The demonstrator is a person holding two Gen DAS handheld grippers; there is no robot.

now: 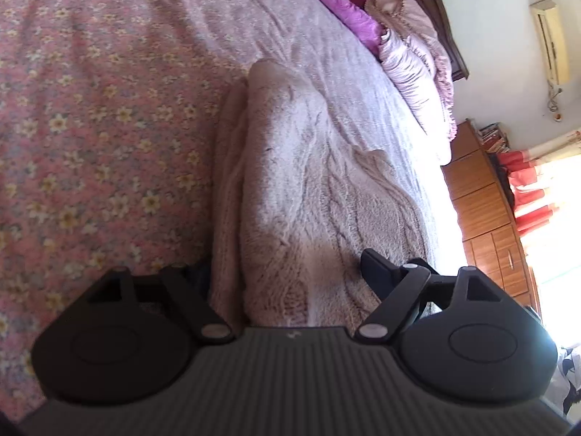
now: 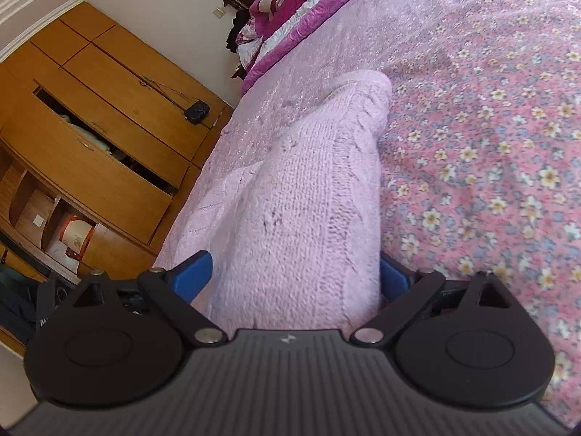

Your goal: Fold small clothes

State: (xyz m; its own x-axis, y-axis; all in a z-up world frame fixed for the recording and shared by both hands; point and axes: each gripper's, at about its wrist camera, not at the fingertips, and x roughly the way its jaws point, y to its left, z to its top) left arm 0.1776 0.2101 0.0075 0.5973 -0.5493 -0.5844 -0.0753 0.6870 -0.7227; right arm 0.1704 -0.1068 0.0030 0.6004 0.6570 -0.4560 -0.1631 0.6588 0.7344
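A pale pink knitted sweater (image 1: 290, 163) lies folded into a long, thick roll on the bed, running away from both cameras. My left gripper (image 1: 290, 272) straddles its near end with jaws wide. Its right black finger (image 1: 374, 269) rests beside the cloth, and the left finger is mostly hidden behind the fold. In the right wrist view the same sweater (image 2: 312, 181) fills the gap of my right gripper (image 2: 294, 276). Its blue fingers (image 2: 196, 272) stand wide on either side of the knit, not squeezing it.
The bed carries a pink floral bedspread (image 1: 90, 127) (image 2: 490, 145) and a lighter pink sheet (image 1: 290, 18). Purple quilts and pillows (image 1: 410, 54) (image 2: 290, 11) pile at the headboard. Wooden cabinets (image 2: 90, 109) (image 1: 486, 218) stand past the bed's edge, near a red curtain (image 1: 526, 189).
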